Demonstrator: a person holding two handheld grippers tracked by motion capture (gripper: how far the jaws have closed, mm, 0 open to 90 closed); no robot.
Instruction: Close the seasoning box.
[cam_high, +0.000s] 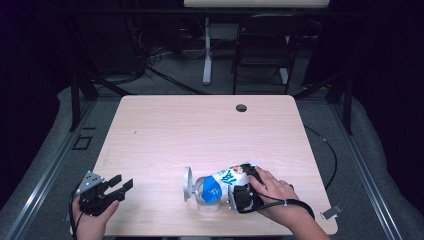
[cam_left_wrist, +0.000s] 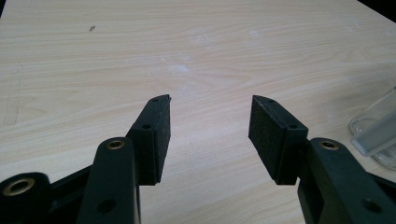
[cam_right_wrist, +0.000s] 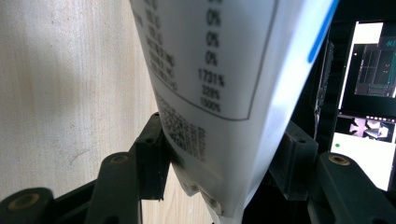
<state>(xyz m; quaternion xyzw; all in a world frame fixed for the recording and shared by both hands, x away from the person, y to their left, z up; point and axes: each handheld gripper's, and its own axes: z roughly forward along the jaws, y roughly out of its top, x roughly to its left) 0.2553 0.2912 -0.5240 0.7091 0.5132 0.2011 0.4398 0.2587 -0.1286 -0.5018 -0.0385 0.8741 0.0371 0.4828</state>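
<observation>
A white and blue printed packet (cam_high: 231, 176) lies tilted over a clear glass jar (cam_high: 207, 194) near the table's front edge, with the jar's round hinged lid (cam_high: 187, 183) standing open to its left. My right gripper (cam_high: 241, 190) is shut on the packet's right end. In the right gripper view the packet (cam_right_wrist: 210, 84) with its printed table sits between my right gripper (cam_right_wrist: 224, 151) jaws, both pads against it. My left gripper (cam_high: 123, 183) rests open at the front left with nothing in it. In the left gripper view my left gripper (cam_left_wrist: 210, 126) points across bare wood, the jar's edge (cam_left_wrist: 376, 128) at far right.
The wooden table (cam_high: 200, 130) has a cable hole (cam_high: 241, 108) near its far edge. A black chair (cam_high: 262, 45) and a desk leg (cam_high: 207, 50) stand beyond it. A small grey clip (cam_high: 331, 212) sits off the front right corner. A lit screen (cam_right_wrist: 366, 88) shows behind the packet.
</observation>
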